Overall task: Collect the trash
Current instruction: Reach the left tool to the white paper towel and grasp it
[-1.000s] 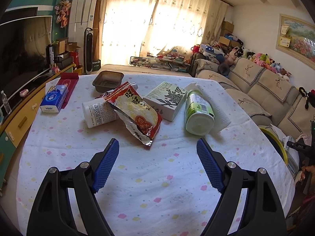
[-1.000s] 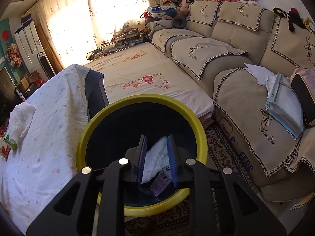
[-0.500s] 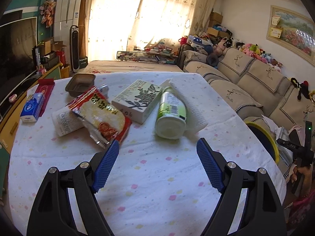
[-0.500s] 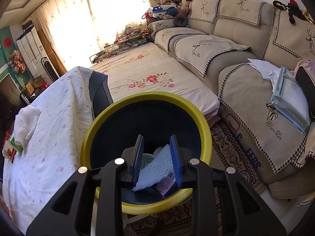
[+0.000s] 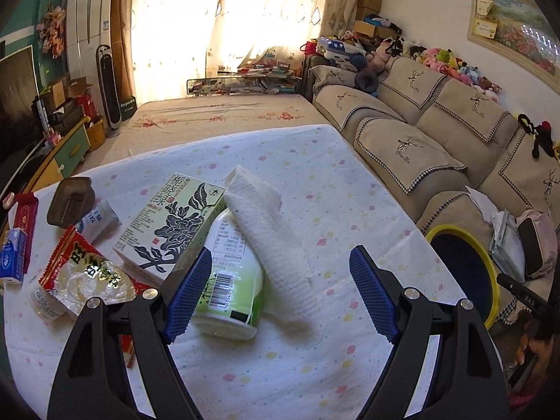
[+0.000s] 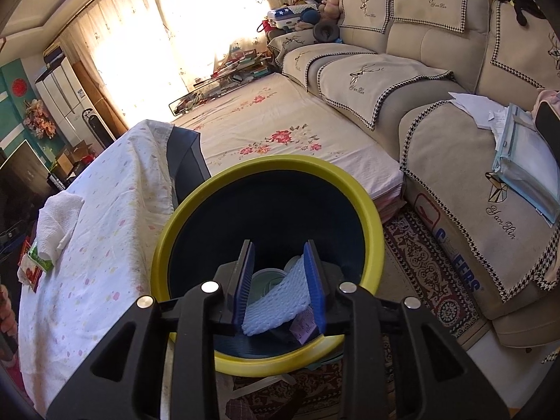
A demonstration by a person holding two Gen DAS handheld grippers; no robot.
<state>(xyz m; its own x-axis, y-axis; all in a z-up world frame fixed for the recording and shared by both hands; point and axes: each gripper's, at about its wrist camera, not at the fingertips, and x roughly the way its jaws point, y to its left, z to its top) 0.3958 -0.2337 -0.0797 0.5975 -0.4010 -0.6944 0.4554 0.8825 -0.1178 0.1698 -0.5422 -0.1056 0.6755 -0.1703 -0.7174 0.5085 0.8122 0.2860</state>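
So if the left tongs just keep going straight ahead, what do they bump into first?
Probably the white paper towel, which lies on the table between the open left tongs and drapes over the green-and-white bottle. That bottle sits by the left finger, so it might get touched too; depth is hard to judge.

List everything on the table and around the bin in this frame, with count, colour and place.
paper towel: 1, white, draped over the bottle
bottle: 1, green-white, lying on its side mid-table
tea box: 1, white-green, left of the bottle
snack bag: 1, red-silver, table left
tray: 1, brown, far left
tissue pack: 1, blue, left edge
bin: 1, yellow rim, beside the table
foam net: 1, pale blue, above the bin
left hand-held gripper: open, over the towel
right hand-held gripper: foam net between its fingers
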